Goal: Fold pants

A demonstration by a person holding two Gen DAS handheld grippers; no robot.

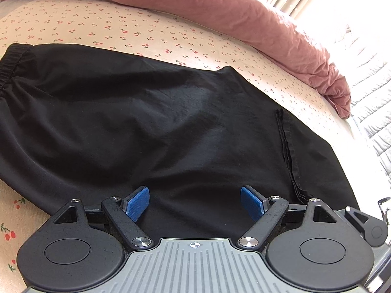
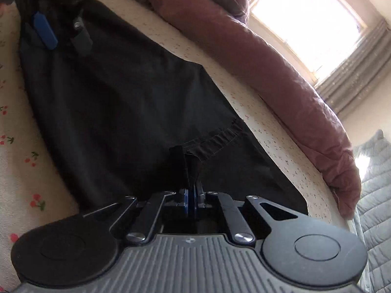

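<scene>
Black pants (image 1: pixel 146 122) lie spread on the cherry-print sheet, folded in half lengthwise. The elastic waistband (image 1: pixel 9 61) is at the left, and the leg hems (image 1: pixel 287 151) lie doubled back over the legs at the right. My left gripper (image 1: pixel 194 202) hovers open over the near edge of the pants, blue pads (image 1: pixel 136 204) wide apart with nothing between them. In the right wrist view my right gripper (image 2: pixel 191 200) is shut on a bunched corner of the hem (image 2: pixel 189 166). The rest of the pants (image 2: pixel 122 97) stretches away toward the left gripper (image 2: pixel 63 36) at the top left.
A rumpled pink duvet (image 1: pixel 244 19) runs along the far side of the bed sheet (image 1: pixel 97 24). A grey quilted cover (image 2: pixel 374 195) hangs past the bed's right edge. A bright window (image 2: pixel 305 19) with curtains is behind it.
</scene>
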